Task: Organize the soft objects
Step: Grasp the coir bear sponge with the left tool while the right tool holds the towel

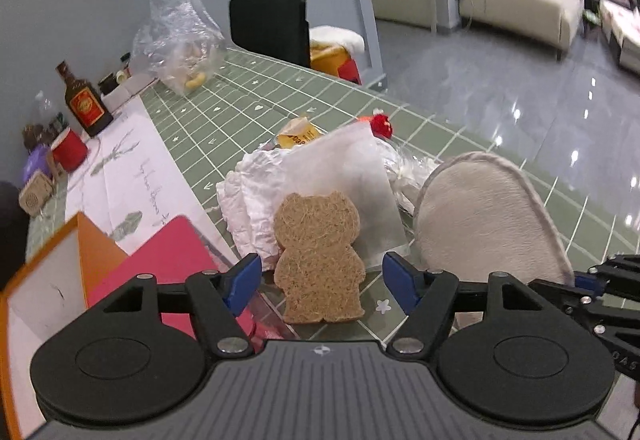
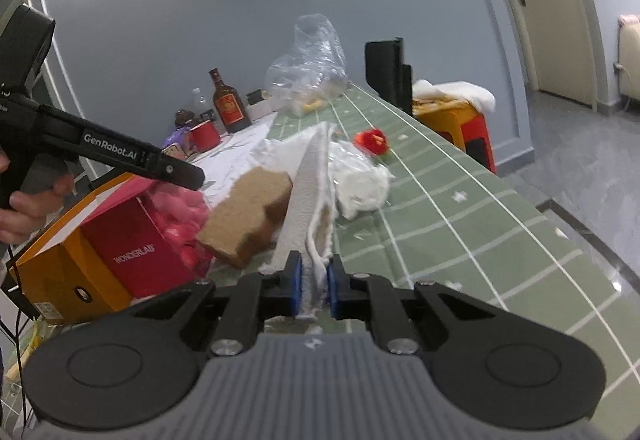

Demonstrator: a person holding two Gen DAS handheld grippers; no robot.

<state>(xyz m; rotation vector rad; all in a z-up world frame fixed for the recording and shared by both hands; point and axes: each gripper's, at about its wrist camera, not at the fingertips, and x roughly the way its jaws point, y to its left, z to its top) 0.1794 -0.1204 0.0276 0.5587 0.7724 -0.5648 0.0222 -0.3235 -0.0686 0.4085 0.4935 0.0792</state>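
A brown bear-shaped loofah sponge (image 1: 320,260) lies on the green gridded tablecloth (image 1: 240,100), between the blue pads of my left gripper (image 1: 322,282). The pads stand apart from its sides, so the gripper is open. In the right wrist view the sponge (image 2: 248,216) shows tilted below the left gripper's fingers (image 2: 188,174). My right gripper (image 2: 314,280) is shut on the edge of a grey-white plush pad (image 2: 308,192). That pad (image 1: 480,216) stands on edge right of the sponge, with the right gripper's fingers (image 1: 584,280) at its lower corner.
Crumpled white paper (image 1: 256,200), a white bag (image 1: 344,176), a yellow packet (image 1: 300,136) and a red flower (image 1: 380,122) lie behind the sponge. An orange box (image 2: 52,272) with a red carton (image 2: 136,252) stands left. A bottle (image 1: 84,100), a red mug (image 1: 68,150) and a clear plastic bag (image 1: 180,32) stand farther back.
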